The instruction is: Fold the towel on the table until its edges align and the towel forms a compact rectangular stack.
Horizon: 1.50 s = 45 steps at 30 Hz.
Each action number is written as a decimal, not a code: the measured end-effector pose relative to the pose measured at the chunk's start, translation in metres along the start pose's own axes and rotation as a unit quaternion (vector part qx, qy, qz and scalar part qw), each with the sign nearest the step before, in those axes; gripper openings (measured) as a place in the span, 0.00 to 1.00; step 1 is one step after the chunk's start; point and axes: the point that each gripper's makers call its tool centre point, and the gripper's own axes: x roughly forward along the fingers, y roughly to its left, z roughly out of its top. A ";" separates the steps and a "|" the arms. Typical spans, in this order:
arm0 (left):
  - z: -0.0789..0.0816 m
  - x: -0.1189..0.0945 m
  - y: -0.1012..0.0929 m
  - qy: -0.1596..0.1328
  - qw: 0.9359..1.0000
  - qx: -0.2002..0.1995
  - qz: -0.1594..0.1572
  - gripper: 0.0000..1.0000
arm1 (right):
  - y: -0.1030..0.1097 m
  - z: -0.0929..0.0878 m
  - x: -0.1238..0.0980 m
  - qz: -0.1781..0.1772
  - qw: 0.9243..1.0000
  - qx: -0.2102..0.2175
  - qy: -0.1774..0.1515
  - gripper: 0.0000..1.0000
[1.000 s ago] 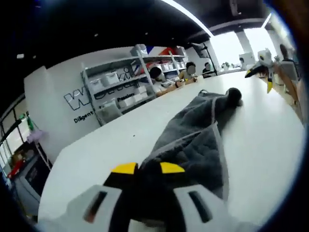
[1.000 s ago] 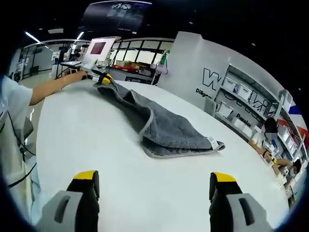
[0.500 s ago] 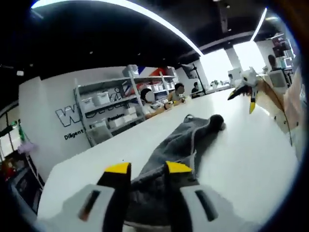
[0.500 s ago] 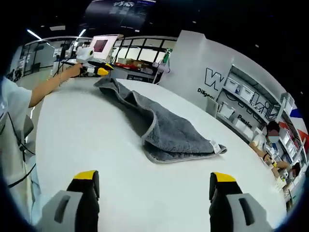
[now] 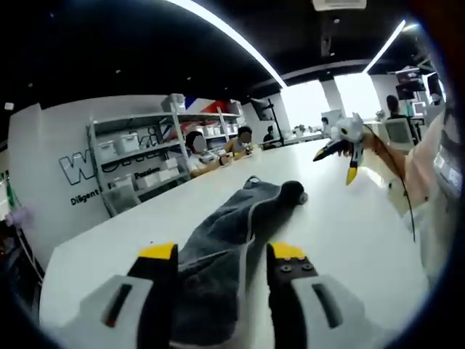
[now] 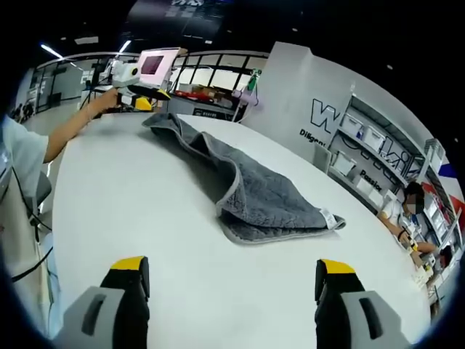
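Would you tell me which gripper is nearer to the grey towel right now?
Left. The left gripper has its open jaws either side of the towel end. The right gripper is open above bare table, well short of the towel's folded end.

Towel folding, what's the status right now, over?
Left claw open, jaws astride one towel end. Right claw open, above bare table, short of towel. Towel lies long and rumpled, not stacked. Nothing in the way.

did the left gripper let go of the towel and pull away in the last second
Yes. In the right gripper view the left gripper sat on the towel end; now it is apart, nearer the pink screen.
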 end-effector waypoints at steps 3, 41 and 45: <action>-0.001 0.001 -0.007 0.008 1.000 -0.004 -0.008 0.68 | 0.001 0.000 0.003 0.002 1.000 -0.001 0.004 0.99; -0.046 -0.005 -0.026 0.141 0.987 -0.079 -0.011 0.99 | 0.006 0.067 0.041 0.013 0.999 -0.016 -0.045 0.88; -0.048 -0.004 -0.028 0.144 0.986 -0.077 -0.015 0.99 | 0.010 0.086 0.052 0.021 0.997 -0.030 -0.061 0.79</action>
